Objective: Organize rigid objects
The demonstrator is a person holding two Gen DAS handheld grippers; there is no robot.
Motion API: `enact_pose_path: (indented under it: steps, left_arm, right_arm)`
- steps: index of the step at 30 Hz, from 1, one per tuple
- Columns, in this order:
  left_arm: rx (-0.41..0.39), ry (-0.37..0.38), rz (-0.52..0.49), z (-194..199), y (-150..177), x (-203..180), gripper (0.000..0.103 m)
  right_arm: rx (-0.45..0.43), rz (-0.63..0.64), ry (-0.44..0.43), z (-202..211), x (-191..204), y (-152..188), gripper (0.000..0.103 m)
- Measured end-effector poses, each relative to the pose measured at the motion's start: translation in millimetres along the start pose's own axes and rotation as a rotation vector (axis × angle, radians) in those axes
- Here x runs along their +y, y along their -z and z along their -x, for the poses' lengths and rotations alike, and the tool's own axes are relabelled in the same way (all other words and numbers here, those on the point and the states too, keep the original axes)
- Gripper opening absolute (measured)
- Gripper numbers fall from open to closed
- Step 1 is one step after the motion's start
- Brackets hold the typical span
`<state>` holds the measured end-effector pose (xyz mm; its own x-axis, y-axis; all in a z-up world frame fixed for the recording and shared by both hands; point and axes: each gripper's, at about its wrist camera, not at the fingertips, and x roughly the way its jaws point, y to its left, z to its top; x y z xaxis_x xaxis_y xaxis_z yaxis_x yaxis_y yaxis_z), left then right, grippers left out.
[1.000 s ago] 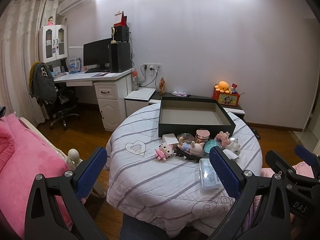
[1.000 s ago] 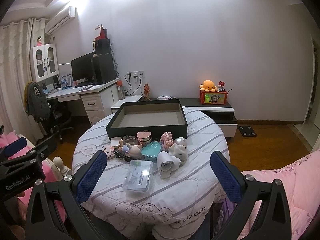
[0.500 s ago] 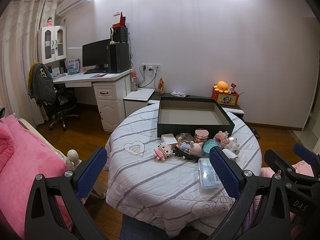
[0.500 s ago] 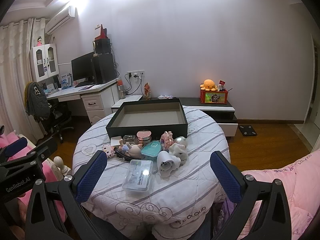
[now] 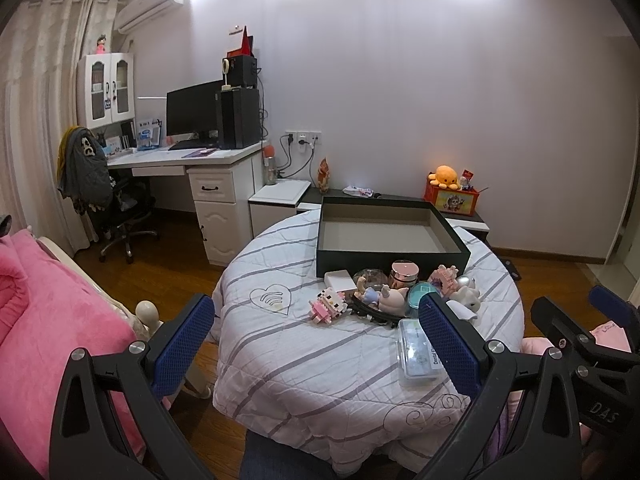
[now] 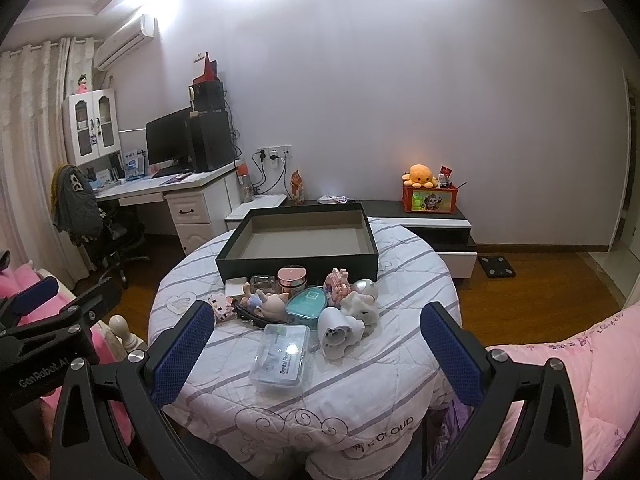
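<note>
Left gripper (image 5: 316, 344) hangs wide open above the bench's near-left edge, nothing between its blue pads. Right gripper (image 6: 316, 344) is spread just as wide and empty, over the near edge of the round bench (image 6: 400, 384) with its striped quilt cover. Just ahead lies a clear plastic floss box (image 6: 282, 354), and beside it a white tooth-shaped holder (image 6: 338, 330) tipped on its side. Behind them huddle a teal oval case (image 6: 308, 302), a baby figurine (image 6: 266, 300) on a dark tray, a pink block cat (image 5: 328, 304), a pink jar (image 6: 292, 278) and a pink block castle (image 6: 338, 284). At the far edge sits the open black box (image 6: 298, 266), bare inside.
</note>
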<state>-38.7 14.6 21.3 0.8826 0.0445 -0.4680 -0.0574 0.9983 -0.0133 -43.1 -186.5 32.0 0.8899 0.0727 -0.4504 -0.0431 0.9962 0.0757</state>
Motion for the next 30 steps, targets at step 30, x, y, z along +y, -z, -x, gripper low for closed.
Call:
enact_pose_path:
  steps: [30]
  left_arm:
    - [0.175, 0.016, -0.013, -118, 29, 0, 0.103]
  right_arm:
    - [0.186, -0.022, 0.038, -97, -32, 16, 0.103]
